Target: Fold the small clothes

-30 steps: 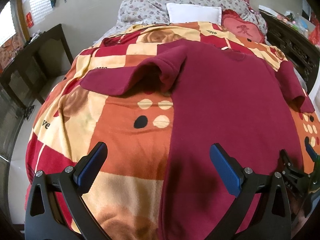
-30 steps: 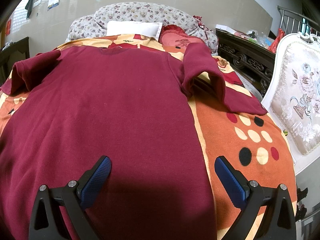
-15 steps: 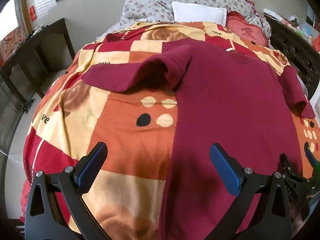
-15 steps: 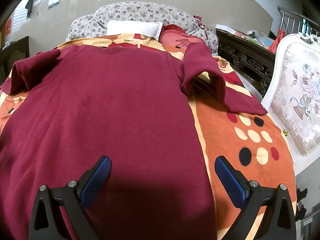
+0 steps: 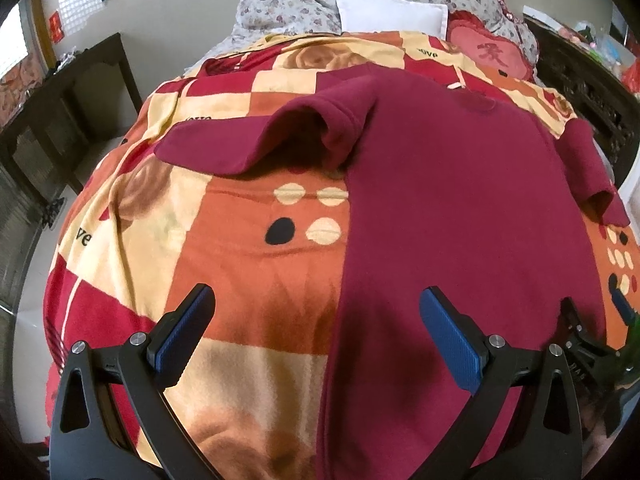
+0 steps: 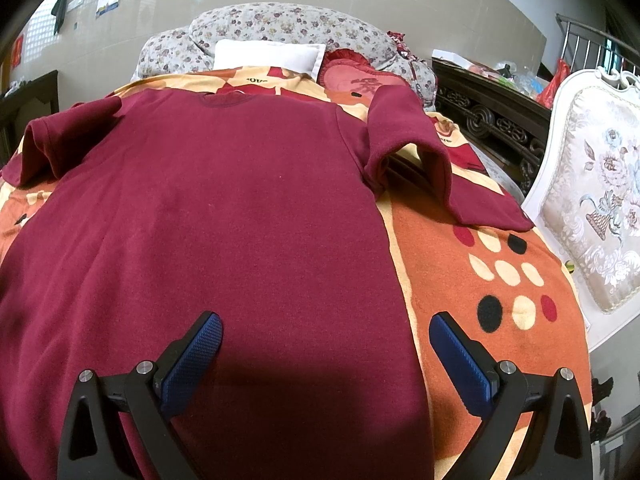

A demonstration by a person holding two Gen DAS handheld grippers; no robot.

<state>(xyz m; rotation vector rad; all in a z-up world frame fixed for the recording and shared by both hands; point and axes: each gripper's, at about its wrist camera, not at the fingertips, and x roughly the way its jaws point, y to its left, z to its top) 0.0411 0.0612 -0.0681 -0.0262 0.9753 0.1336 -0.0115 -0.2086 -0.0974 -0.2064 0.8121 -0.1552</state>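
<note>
Both of our grippers stand with jaws spread wide and nothing between them: the left gripper (image 5: pixel 316 332) sits low in its frame, straddling the shirt's left side edge, and the right gripper (image 6: pixel 326 356) does the same at the right side edge in its own view.

What worries us most is pinching blanket along with shirt. The maroon shirt (image 6: pixel 224 208) lies flat on a plush patterned blanket (image 5: pixel 248 280), and each gripper has one blue pad over shirt fabric and the other over bare blanket, so a careless close would likely gather both layers and drag the bedding. A shallow bite on the single edge could also slip free mid-fold. Both sleeves are humped rather than flat, the left sleeve (image 5: pixel 256 136) at centre left of the left view and the right sleeve (image 6: pixel 420 148) at upper right of the right view, so folding over them would probably trap lumps.

From each gripper the shirt fills the frame's centre, hem nearest the pads, collar towards the pillows (image 6: pixel 272 54) at the top.
</note>
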